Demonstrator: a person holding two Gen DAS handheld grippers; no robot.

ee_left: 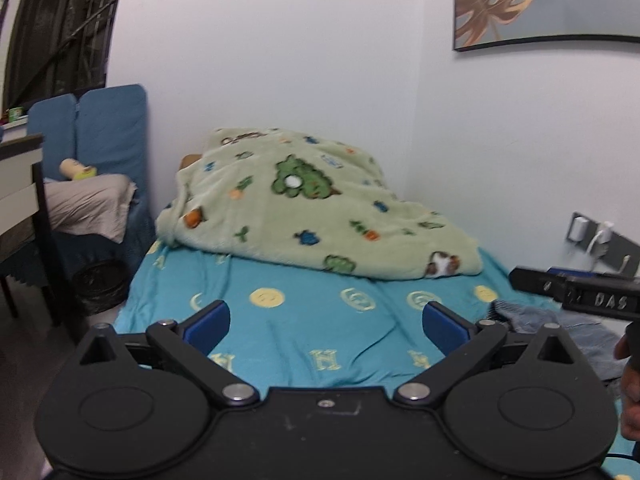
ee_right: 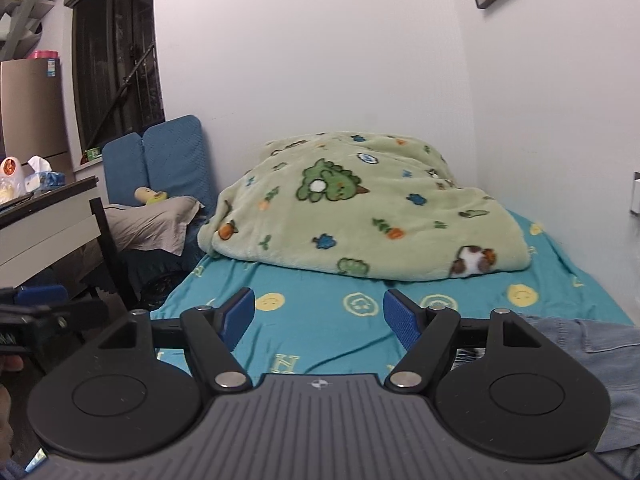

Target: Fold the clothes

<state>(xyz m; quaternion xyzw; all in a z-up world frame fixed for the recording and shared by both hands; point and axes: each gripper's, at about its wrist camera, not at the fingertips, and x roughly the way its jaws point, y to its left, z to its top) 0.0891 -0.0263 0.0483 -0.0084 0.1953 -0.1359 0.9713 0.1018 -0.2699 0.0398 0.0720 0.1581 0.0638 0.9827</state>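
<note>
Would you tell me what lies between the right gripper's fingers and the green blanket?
Only bare teal bedsheet, in the right wrist view. The right gripper is open; the green blanket lies farther back.

Left gripper point(ee_left: 326, 326) wide open, holding nothing, right gripper point(ee_right: 319, 318) wide open too, both pointing to 12 o'clock

green blanket point(ee_left: 316, 208) | teal bedsheet point(ee_left: 296, 332) | blue cushion point(ee_right: 176, 156) | wall picture point(ee_left: 540, 0)

White walls point(ee_left: 280, 60), dark window point(ee_right: 116, 60), bed point(ee_left: 300, 332).
</note>
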